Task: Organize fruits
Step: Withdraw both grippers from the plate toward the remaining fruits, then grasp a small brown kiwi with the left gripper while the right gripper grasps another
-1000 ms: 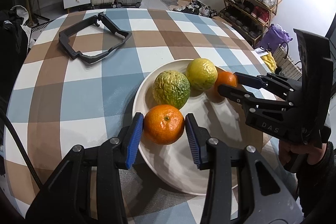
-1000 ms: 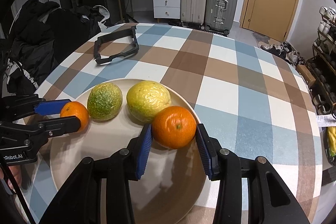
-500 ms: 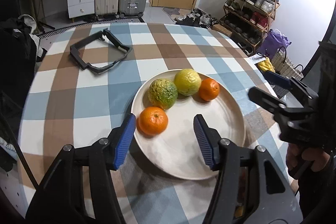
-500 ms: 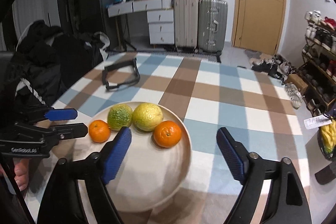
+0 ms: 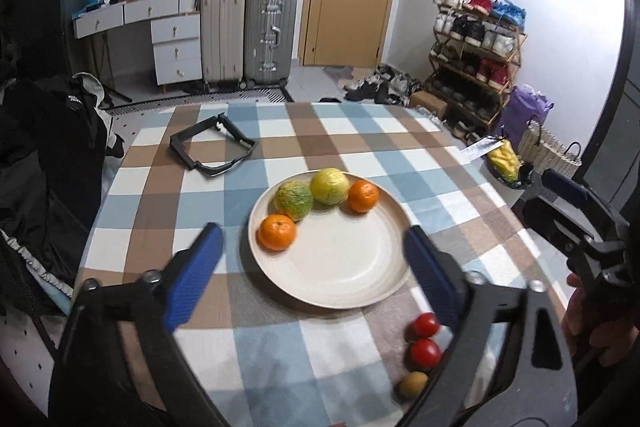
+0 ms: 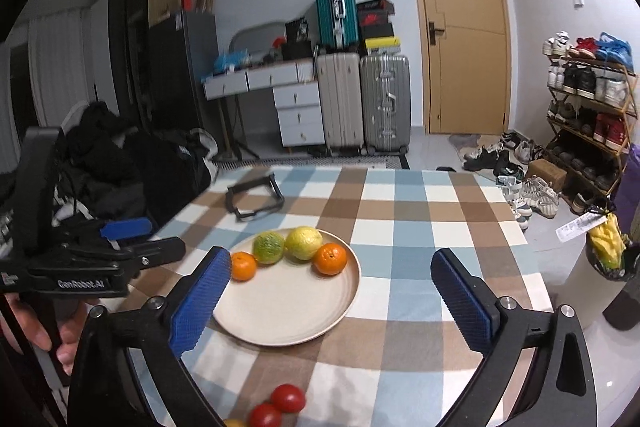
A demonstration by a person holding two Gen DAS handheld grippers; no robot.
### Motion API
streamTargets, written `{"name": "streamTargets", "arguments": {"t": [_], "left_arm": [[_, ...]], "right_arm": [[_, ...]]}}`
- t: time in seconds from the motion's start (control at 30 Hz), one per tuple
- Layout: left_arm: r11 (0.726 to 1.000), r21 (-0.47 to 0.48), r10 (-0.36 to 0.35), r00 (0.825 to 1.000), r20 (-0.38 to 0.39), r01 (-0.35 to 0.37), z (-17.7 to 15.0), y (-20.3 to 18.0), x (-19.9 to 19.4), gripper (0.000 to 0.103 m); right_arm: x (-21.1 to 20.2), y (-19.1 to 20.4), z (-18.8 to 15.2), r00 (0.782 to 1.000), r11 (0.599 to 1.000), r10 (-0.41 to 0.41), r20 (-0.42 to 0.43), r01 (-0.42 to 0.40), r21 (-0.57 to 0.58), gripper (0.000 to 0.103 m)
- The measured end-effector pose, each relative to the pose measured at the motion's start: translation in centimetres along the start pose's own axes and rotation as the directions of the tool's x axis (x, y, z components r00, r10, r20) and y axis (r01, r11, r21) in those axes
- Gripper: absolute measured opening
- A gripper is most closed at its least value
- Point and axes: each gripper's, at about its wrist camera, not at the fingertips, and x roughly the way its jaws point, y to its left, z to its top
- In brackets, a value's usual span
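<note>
Plate [image 5: 360,291]: I saw two oranges [image 5: 277,232], a green fruit [image 5: 293,200] and a yellow fruit [image 5: 330,185].
Left gripper [image 5: 312,259]: jaws just opened wide, empty.
Right gripper [image 6: 332,287]: same.

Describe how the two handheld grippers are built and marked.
The left gripper and right gripper match: black angular plastic frames with silver bolts, each finger ending in a ribbed blue pad. The right wrist view shows white lettering on the left gripper's side, partly legible. A dark sleeve shows at the hand gripping the right one.
</note>
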Motion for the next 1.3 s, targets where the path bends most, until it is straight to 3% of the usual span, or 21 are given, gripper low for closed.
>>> {"name": "streamTargets", "arguments": {"t": [0.17,0.47,0.73,0.93,1.2,1.3], "left_arm": [[1.000,0.021,-0.021,0.999,0.034,0.020,-1.5,-1.8,-3.1,0.102],[0.999,0.035,-0.036,0.999,0.007,0.036,-5.7,-4.1,-5.6,0.102],[0.997,0.028,-0.067,0.992,-0.102,0.071,-10.0,-5.4,-3.6,0.102],[0.993,0.082,-0.064,0.974,-0.215,0.084,-13.1,-7.3,-0.9,0.102],[0.985,0.143,-0.045,0.952,-0.304,0.092,-14.9,-9.2,1.8,0.102],[0.983,0.153,-0.050,0.948,-0.315,0.103,-15.1,-9.6,2.2,0.095]], "right_arm": [[-3.5,0.5,-1.3,0.999,0.999,-0.003,0.043,0.002,0.033,0.103],[-7.3,1.1,-5.0,0.998,0.997,-0.042,0.046,0.039,0.061,0.103],[-8.4,0.9,-8.7,0.998,0.994,-0.067,-0.011,0.067,0.086,0.103],[-8.4,0.2,-10.4,0.996,0.990,-0.083,-0.043,0.087,0.109,0.103],[-8.4,-0.9,-11.2,0.995,0.987,-0.080,-0.060,0.087,0.138,0.103],[-8.1,-1.2,-11.8,0.995,0.986,-0.071,-0.069,0.081,0.149,0.103]]}}
